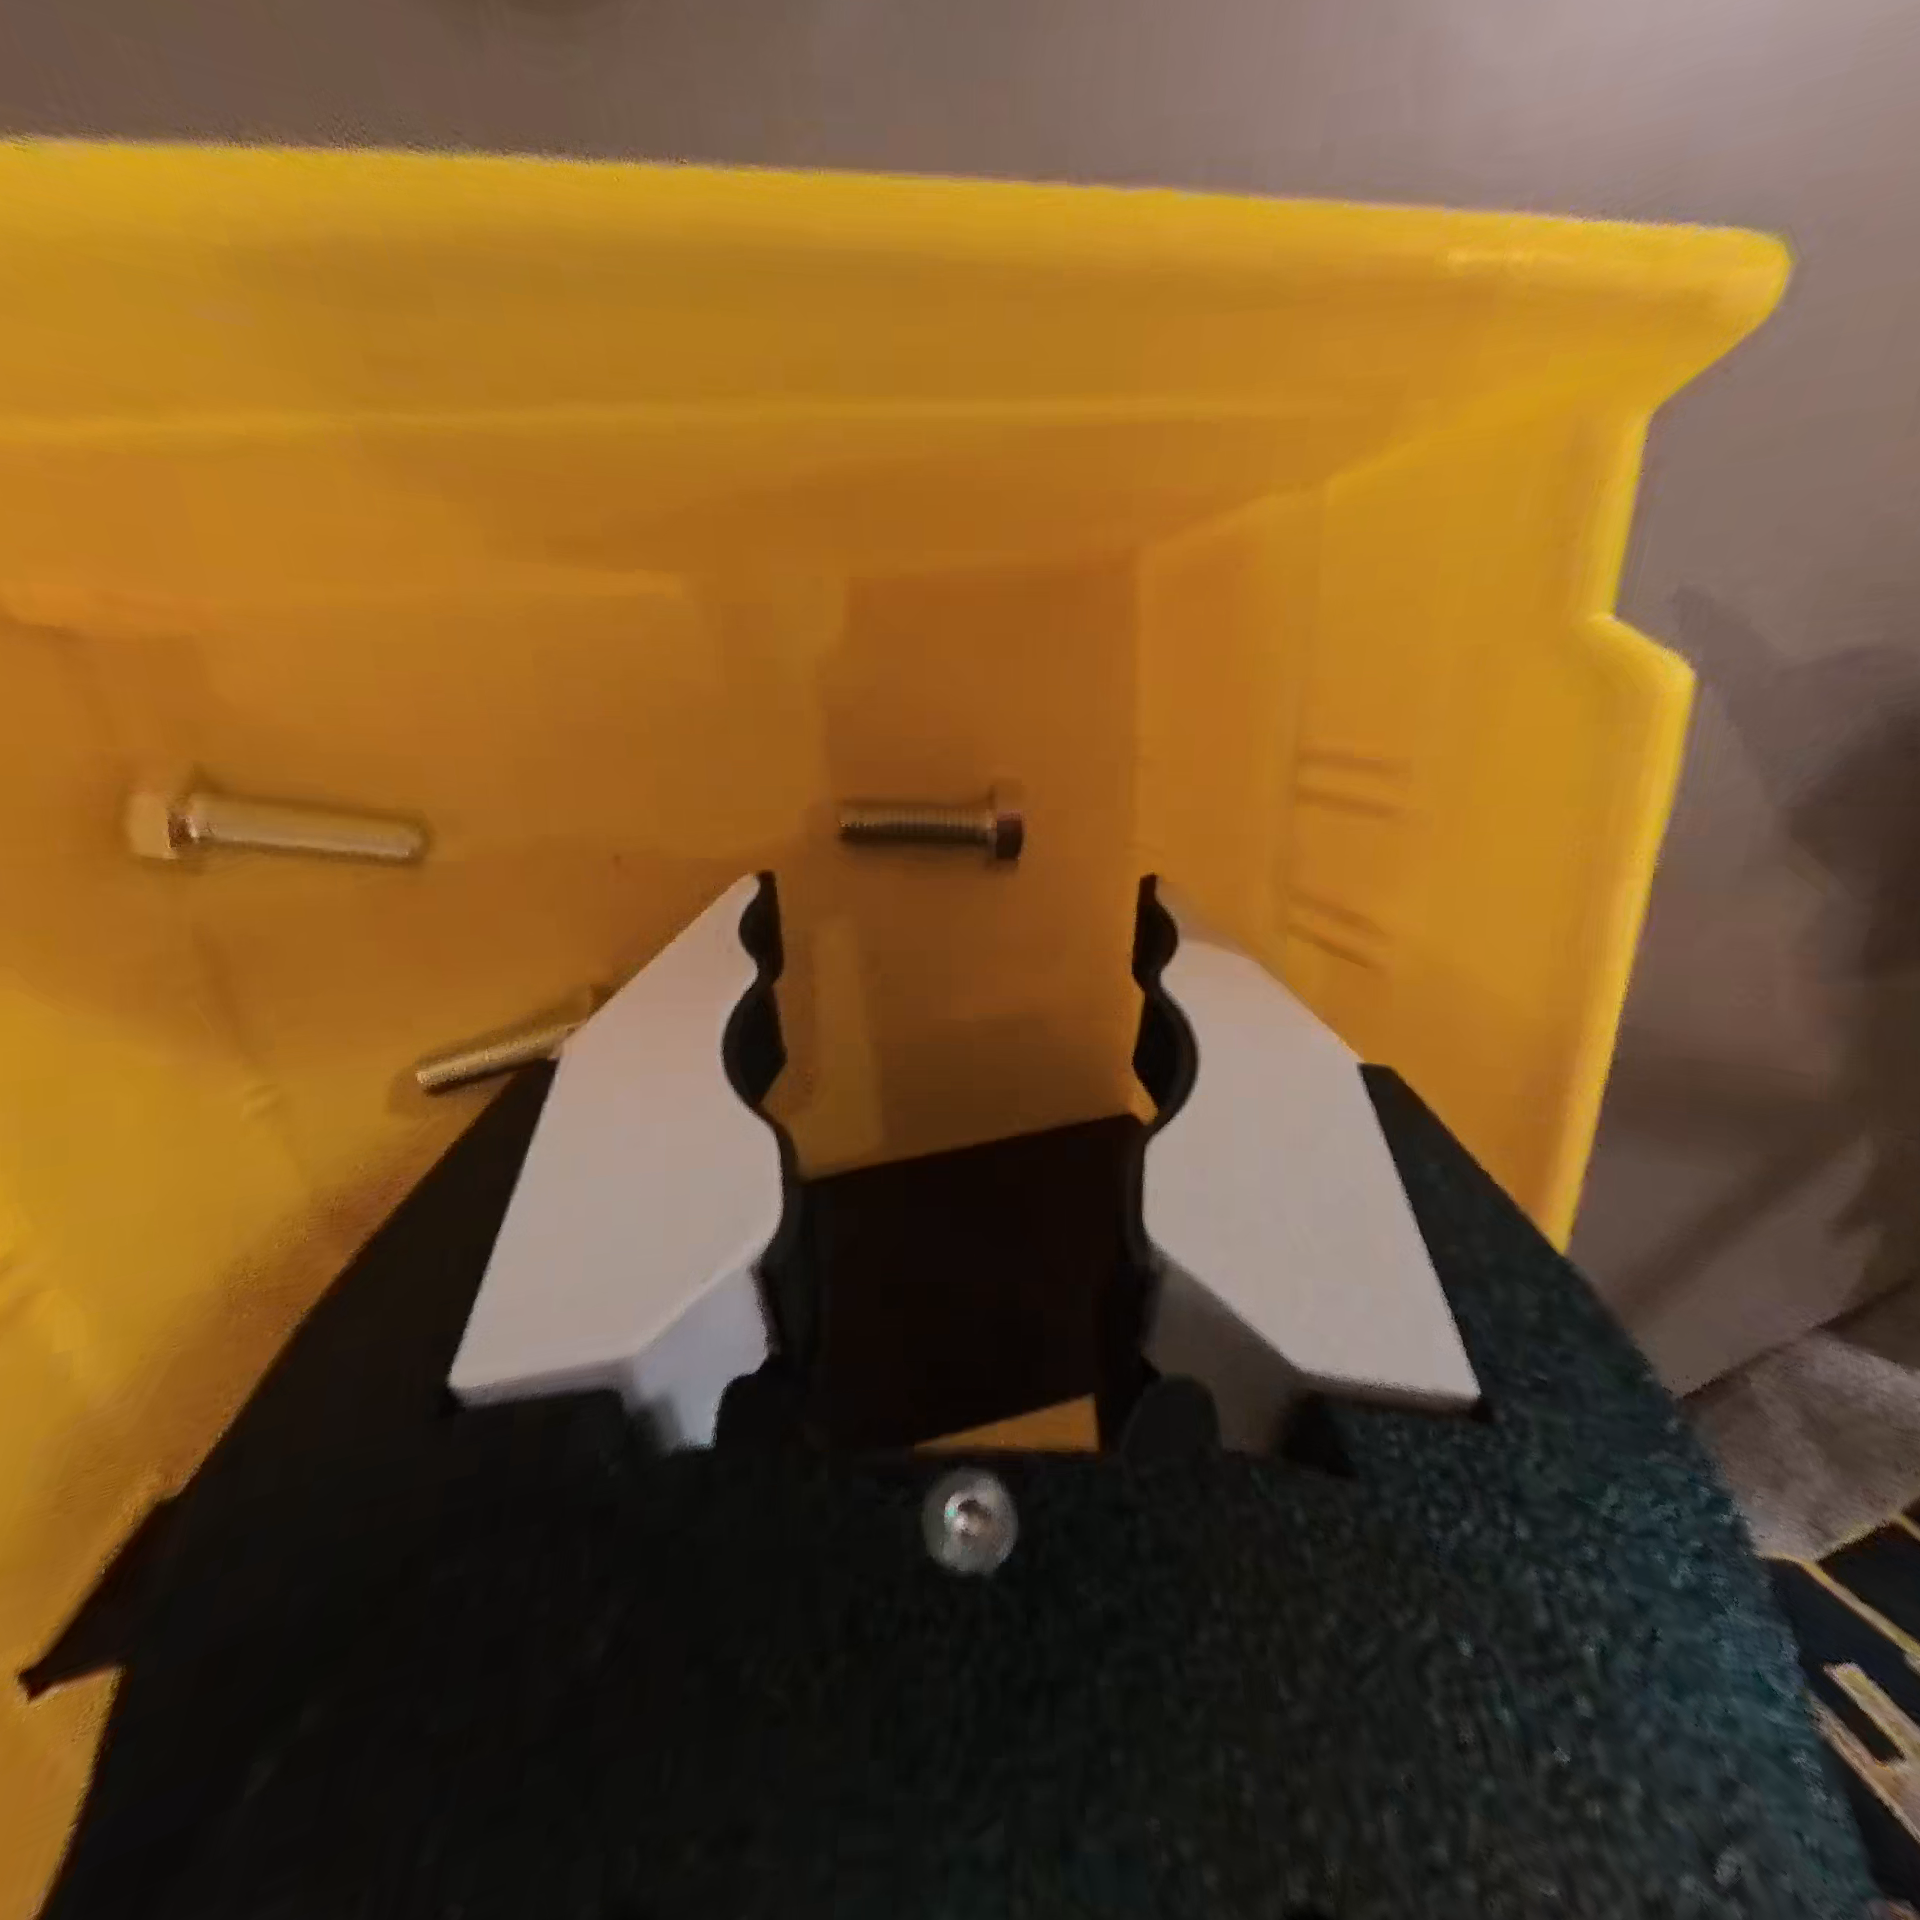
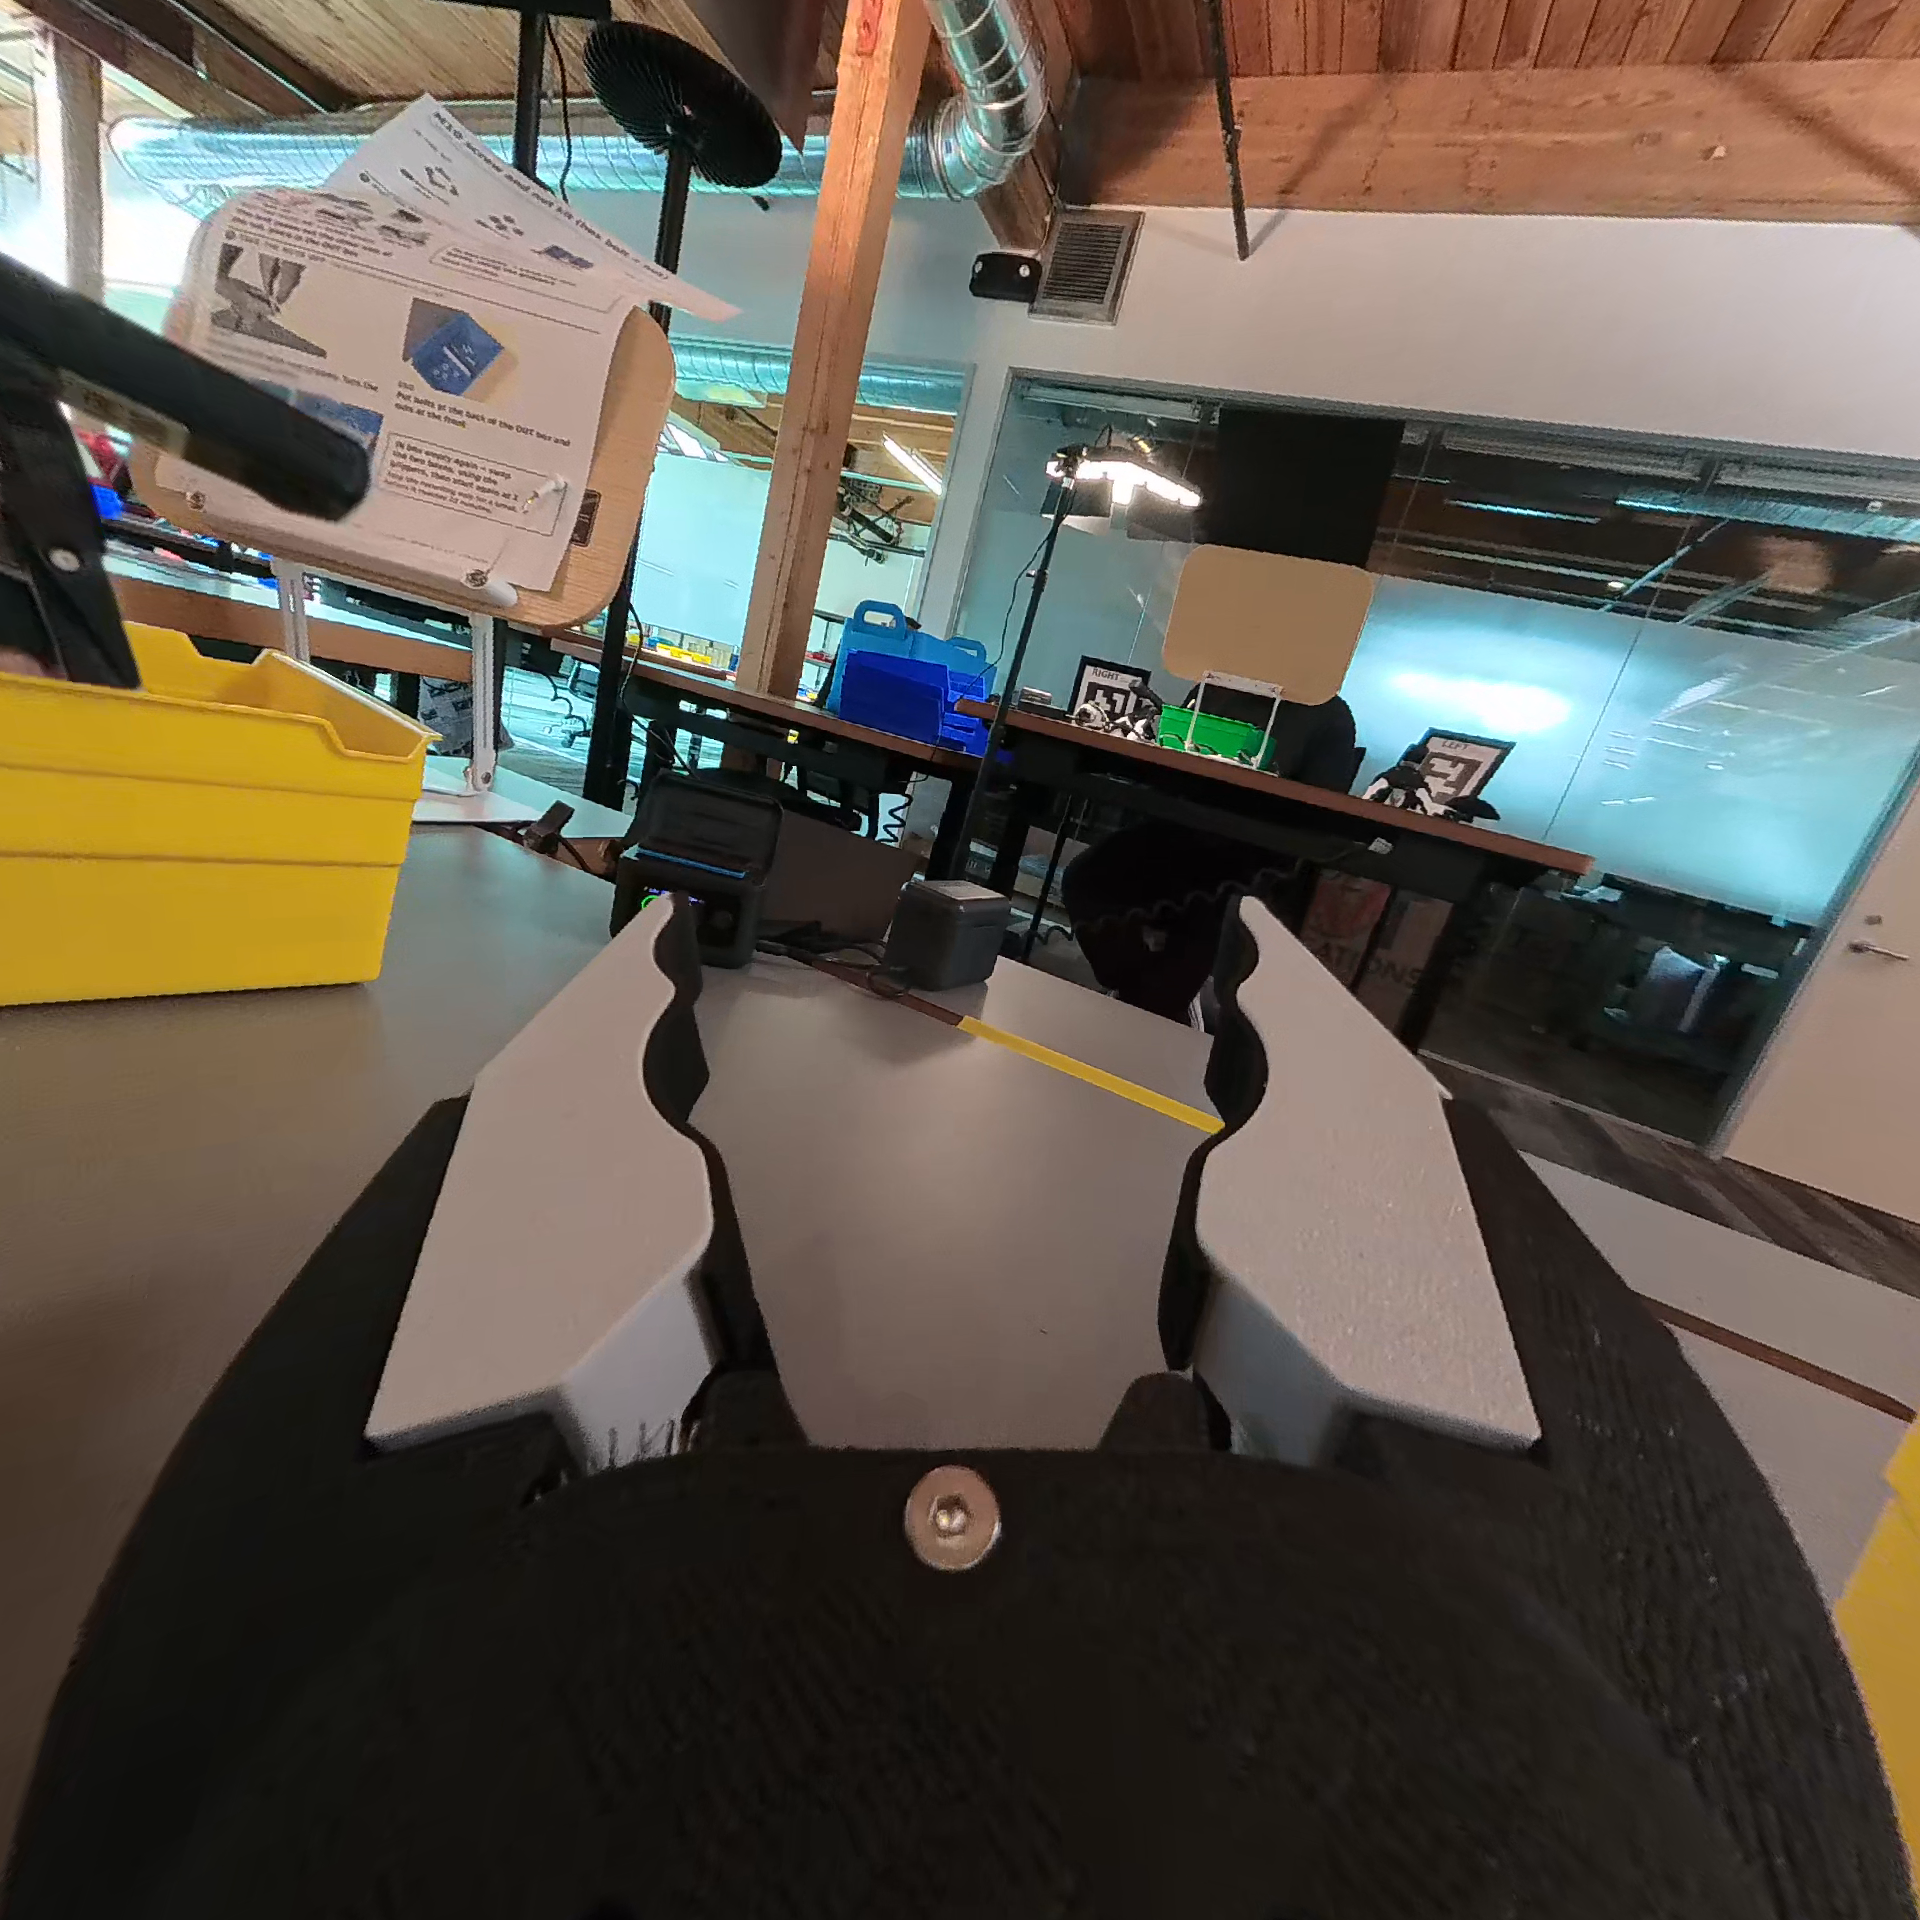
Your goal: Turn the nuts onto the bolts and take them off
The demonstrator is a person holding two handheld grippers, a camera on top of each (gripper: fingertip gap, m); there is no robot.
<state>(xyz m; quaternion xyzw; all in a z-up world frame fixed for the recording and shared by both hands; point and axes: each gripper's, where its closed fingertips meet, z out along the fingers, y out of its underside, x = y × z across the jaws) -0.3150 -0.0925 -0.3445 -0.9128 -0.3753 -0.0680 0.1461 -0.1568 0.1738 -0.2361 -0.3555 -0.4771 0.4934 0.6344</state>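
In the left wrist view, my left gripper (image 1: 956,894) is open and empty, reaching down into a yellow bin (image 1: 935,436). A small dark bolt (image 1: 930,828) lies on the bin floor just beyond the fingertips. A larger brass-coloured bolt (image 1: 275,828) lies to the left, and another bolt (image 1: 499,1049) is partly hidden behind the left finger. No nuts show. In the right wrist view, my right gripper (image 2: 956,925) is open and empty, low over the grey table (image 2: 260,1091). The yellow bin (image 2: 197,831) stands at the left, with the left gripper (image 2: 62,540) above it.
A clipboard stand with paper sheets (image 2: 416,395) stands behind the bin. Small black devices with cables (image 2: 707,862) sit at the table's far edge. A yellow tape strip (image 2: 1081,1070) lies on the table. Another yellow object (image 2: 1886,1621) shows at the right edge.
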